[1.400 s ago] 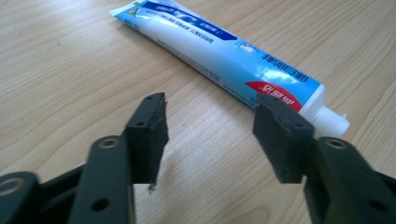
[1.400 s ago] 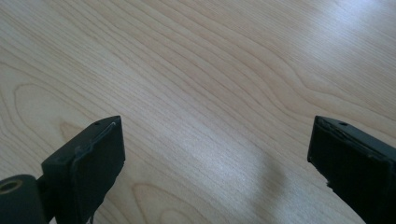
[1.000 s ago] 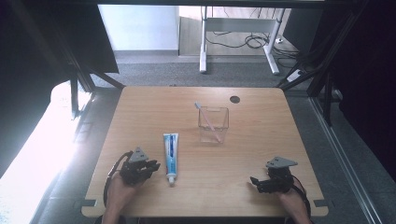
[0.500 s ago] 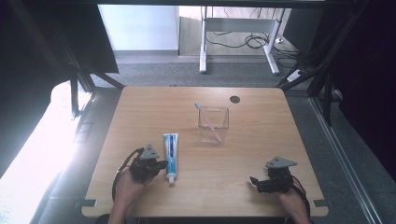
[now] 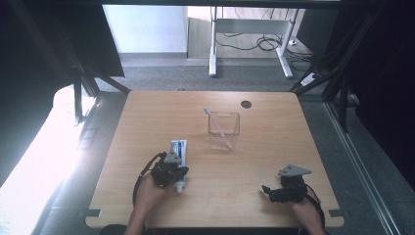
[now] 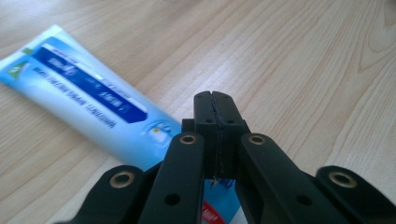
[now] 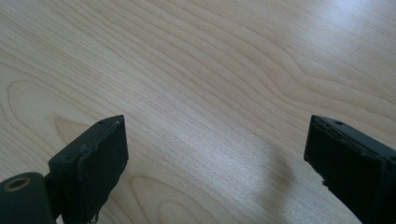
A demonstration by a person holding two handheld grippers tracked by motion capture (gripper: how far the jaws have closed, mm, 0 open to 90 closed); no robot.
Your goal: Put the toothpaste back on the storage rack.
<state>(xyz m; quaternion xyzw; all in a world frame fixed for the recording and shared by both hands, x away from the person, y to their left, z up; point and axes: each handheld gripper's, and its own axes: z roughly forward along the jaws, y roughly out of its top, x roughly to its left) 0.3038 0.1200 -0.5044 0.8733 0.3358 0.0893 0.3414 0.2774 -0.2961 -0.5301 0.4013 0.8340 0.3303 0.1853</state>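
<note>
Since the earlier high view, the left gripper (image 5: pixel 177 172) has slid across the table (image 5: pixel 274 161) toward the toothpaste tube (image 5: pixel 178 148) and now sits over the tube's near, cap end, while the right gripper (image 5: pixel 268 190) has kept its place near the front right edge. Closing during the last second, the left jaws now meet pad to pad; in the left gripper view (image 6: pixel 215 99) the two black tips press against each other with nothing caught between them. Just below and behind those tips lies the toothpaste tube (image 6: pixel 88 95), flat on the wood, its blue and white body running away to the left of the jaws and its red-marked end tucked under the gripper body. Whether the closed tips touch the tube I cannot tell.

Jaws of the right gripper (image 7: pixel 215 149) stand wide apart, with bare wood grain between and ahead of them.

Farther off, beyond the left jaws and to their right, a clear square container (image 5: pixel 223 130) stands upright, well apart from both grippers, with a toothbrush (image 5: pixel 216 122) leaning inside it. Past it, a small dark round hole (image 5: pixel 245 104) marks the tabletop near the far edge.
</note>
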